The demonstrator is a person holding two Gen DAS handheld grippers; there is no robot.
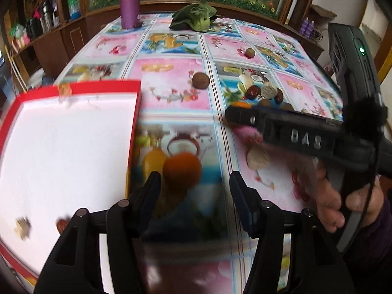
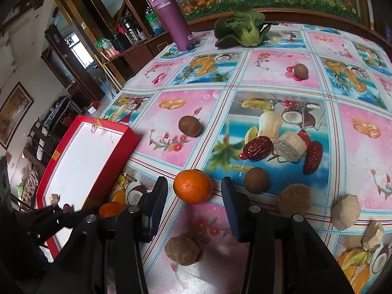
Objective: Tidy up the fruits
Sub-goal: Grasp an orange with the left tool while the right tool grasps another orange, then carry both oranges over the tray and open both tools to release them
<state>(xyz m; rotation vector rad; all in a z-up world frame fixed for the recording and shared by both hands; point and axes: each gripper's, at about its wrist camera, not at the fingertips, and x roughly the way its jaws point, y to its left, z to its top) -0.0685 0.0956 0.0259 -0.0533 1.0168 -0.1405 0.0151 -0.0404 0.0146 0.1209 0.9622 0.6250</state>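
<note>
A: Left wrist view — the left gripper has jaws wide, empty, with a blurred round orange tangerine just ahead, beside the red-rimmed white tray.

B: I'd centre it before closing. A hand grips the other tool's handle.

A: Right wrist view — the right gripper, tilted down, stands open around a second bright orange tangerine on the fruit-print tablecloth.

B: Squeeze gently; it may roll.

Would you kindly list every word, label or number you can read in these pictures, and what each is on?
"DAS": raised letters on the right claw's black body; the first letter is blurred and uncertain.
Purple bottle: small dark label at its base, too small to read.
Red box: orange sticker, unreadable.
</note>
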